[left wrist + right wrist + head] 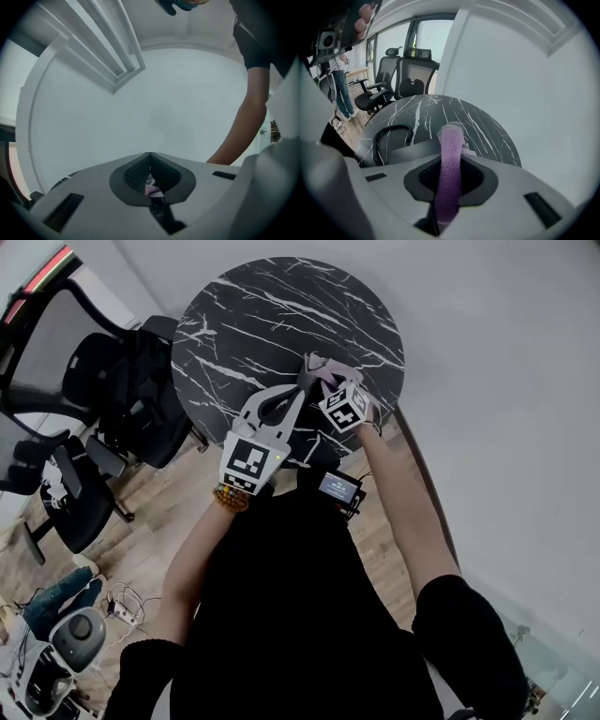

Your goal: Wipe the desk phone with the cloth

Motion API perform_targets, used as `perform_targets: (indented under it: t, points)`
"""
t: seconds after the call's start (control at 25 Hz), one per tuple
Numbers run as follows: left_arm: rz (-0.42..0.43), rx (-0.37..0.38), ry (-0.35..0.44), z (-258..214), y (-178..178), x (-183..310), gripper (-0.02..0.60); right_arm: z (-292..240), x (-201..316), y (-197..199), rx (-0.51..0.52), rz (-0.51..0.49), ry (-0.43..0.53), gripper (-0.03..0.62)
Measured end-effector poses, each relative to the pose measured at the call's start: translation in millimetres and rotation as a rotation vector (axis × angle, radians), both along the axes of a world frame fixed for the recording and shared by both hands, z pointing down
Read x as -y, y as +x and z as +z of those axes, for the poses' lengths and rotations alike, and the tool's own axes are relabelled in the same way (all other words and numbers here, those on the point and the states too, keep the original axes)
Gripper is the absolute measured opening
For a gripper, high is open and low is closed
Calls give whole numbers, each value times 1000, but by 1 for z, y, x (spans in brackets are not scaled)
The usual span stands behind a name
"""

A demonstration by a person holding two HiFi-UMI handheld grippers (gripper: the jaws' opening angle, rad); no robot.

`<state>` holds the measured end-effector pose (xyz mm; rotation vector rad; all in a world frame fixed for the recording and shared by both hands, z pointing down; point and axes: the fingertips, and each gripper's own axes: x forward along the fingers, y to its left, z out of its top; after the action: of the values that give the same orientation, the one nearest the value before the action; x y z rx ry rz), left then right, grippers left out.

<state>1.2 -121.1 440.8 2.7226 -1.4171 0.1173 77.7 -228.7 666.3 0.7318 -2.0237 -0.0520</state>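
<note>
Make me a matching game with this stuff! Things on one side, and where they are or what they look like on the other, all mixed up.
Things:
1. cloth
2. table
3. cord
4. chairs

Matches:
A. coiled on the table
B. on the wood floor
C. pinched in the right claw
D. black with white veins

Pairs: 1-C, 2-D, 3-A, 4-B

Round black table with white marble veining (pixel 281 306) is pushed up against a plain white wall (pixel 506 381) on the right, over a light wood-plank floor (pixel 159 512). A couple of black mesh office chairs (pixel 122 399) stand on the left, with tall daylit windows (pixel 433 40) behind them.
</note>
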Motion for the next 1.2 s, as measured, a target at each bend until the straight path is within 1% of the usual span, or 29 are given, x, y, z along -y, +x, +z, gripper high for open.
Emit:
perform_targets:
  t: [0.24, 0.4, 0.52, 0.6, 0.72, 0.8, 0.92, 1.04, 1.2]
  points:
    - [21, -4, 40, -15, 22, 26, 12, 2, -4, 6, 10, 18, -15, 69]
    - [16, -4, 38, -15, 37, 51, 14, 5, -7, 10, 25, 48, -35, 69]
    - [-9, -8, 33, -13, 40, 63, 14, 6, -10, 13, 52, 83, -39, 69]
    - [-43, -14, 20, -6, 35, 66, 12, 7, -11, 15, 76, 102, -36, 69]
    - [-104, -14, -27, 15, 25, 66, 12, 6, -12, 15, 109, 126, -30, 69]
    - [-127, -4, -57, 29, 22, 64, 12, 6, -11, 15, 126, 147, -26, 69]
    - [-141, 18, -82, 44, 22, 61, 12, 7, -12, 14, 157, 185, -34, 69]
    - [-154, 37, -82, 52, 21, 61, 12, 10, -8, 11, 178, 206, -38, 69]
    - [-148, 62, -104, 66, 23, 57, 12, 15, -9, 11, 168, 224, -54, 69]
